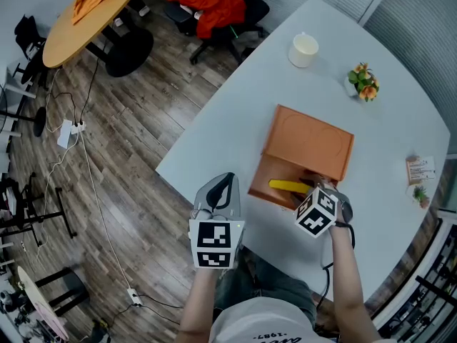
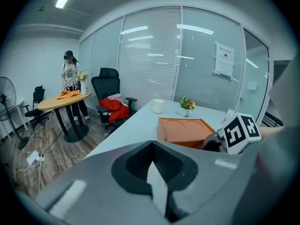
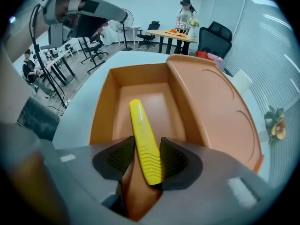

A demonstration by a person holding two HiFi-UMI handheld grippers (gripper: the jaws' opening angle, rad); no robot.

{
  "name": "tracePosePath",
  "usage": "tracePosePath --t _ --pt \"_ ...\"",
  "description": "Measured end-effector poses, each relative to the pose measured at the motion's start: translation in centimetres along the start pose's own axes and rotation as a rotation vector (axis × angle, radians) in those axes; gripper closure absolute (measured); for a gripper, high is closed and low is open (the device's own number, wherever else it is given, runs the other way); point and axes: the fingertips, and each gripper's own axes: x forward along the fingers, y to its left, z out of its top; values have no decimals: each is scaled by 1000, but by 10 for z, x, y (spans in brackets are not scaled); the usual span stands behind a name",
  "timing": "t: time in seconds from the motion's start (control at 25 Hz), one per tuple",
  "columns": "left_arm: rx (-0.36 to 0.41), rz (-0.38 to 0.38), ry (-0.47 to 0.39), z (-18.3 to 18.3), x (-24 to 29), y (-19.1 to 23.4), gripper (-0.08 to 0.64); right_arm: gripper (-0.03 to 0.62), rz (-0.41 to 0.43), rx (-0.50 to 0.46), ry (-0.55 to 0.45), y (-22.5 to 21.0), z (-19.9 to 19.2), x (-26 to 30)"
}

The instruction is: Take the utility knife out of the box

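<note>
- White table (image 1: 235, 127): 1 white cup (image 1: 304, 49) at the far side, 1 small flower pot (image 1: 363, 82) near it to the right, both well apart from the box. 1 printed card (image 1: 420, 168) lies at the right edge.
- Off the table: office chair w/ red cloth (image 1: 214, 6), and a round wooden table (image 1: 71, 31) w/ orange cloth on it. A person (image 2: 70, 76) stands at that round table, far off.
- 1 orange box (image 1: 258, 186) near the table's front edge. Its lid (image 1: 310, 143) is open and lies on the far side of the tray.
- In the tray: 1 yellow utility knife (image 3: 143, 135), lying on the floor of the box and running lengthwise.
- 2 grippers.
- Right gripper (image 3: 147, 143) points steeply down into the tray, pads against both sides of the knife's near end, clamped on it.
- Left gripper (image 2: 151, 146) hangs off the table's front edge, left of the box, jaws together w/ nothing between.
</note>
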Motion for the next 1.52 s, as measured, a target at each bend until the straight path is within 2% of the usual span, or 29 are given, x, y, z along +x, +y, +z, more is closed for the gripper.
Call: tracePosePath --t 0.2,0.52,0.72,0.92,1.24,1.52 --pt "0 4 -6 2 -1 2 560 433 18 -11 3 5 -1 1" --pt "-3 8 -23 8 -7 4 560 436 10 -18 4 4 -1 1" --pt "0 9 -42 16 -12 5 560 437 -29 24 -29 0 3 -4" --pt "9 4 -64 25 -15 5 560 436 -55 82 -108 -4 19 -22" --pt "20 6 -110 42 -25 8 560 436 -188 213 -263 -27 40 -69" --pt "27 11 -169 67 -35 11 560 436 -347 328 -398 -56 50 -121"
